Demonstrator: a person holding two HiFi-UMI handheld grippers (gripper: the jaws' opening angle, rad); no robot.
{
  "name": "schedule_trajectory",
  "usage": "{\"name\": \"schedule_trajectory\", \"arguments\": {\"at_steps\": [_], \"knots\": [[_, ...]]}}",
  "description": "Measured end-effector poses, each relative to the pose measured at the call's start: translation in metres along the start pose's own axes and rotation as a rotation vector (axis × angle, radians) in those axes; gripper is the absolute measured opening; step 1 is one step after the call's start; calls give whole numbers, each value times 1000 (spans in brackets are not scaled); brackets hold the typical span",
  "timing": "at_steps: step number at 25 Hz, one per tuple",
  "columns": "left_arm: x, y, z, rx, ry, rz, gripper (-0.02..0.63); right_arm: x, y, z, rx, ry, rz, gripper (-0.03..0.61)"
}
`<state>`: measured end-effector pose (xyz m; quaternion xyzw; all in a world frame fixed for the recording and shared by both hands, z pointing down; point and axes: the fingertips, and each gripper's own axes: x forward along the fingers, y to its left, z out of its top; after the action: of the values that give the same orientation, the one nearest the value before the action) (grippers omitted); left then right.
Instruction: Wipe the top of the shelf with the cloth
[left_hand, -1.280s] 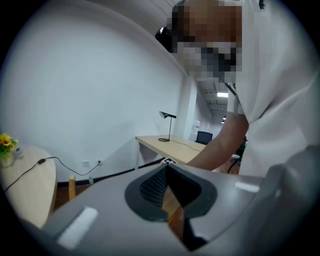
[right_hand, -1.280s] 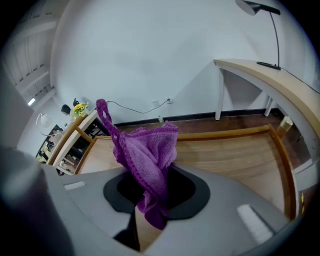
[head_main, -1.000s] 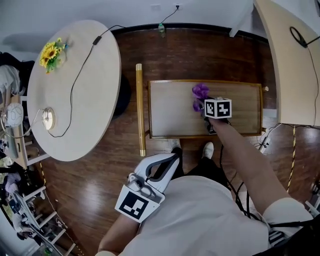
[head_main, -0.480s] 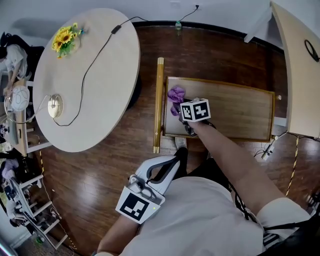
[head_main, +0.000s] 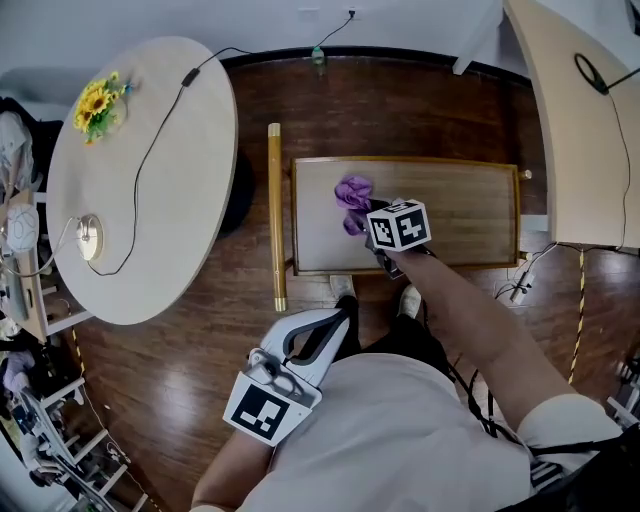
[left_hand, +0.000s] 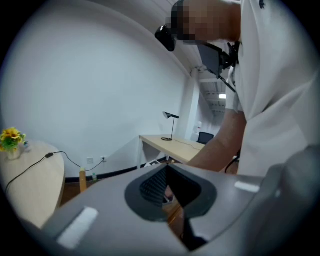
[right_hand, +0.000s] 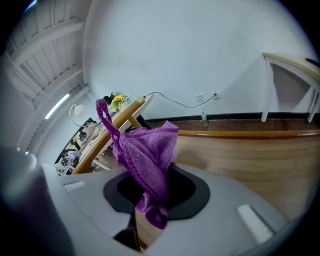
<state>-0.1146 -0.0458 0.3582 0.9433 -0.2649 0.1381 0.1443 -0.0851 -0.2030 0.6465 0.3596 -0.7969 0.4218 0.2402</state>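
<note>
The right gripper (head_main: 372, 235) was clamped on the crumpled purple knitted cloth (head_main: 352, 193), holding it at the left part of the rectangular light wooden shelf top (head_main: 465, 215). The left gripper (head_main: 318, 335), jaws together and empty, hung by the person's waist.

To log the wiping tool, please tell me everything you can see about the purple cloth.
The purple cloth looks like knitted fabric with a thin loop at one corner. It is crumpled into a bunch. The right gripper clamps its lower end between its fingers, holding it over the left part of the shelf top.
</note>
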Motion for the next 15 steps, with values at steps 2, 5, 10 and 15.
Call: {"name": "schedule_trajectory", "arguments": {"at_steps": [2,5,10,15], "knots": [[15,-9,6,2,-8,-28,18,-35,-34,-4,1,-14,-50,100],[40,-28,15,9,-18,-72,18,-91,-99,-20,17,-20,-158,100],[76,-64,28,48,-21,-142,18,-190,-212,-62,91,-15,-346,100],[102,-91,29,56,-4,-163,18,-259,-299,-104,122,35,-495,100]]}}
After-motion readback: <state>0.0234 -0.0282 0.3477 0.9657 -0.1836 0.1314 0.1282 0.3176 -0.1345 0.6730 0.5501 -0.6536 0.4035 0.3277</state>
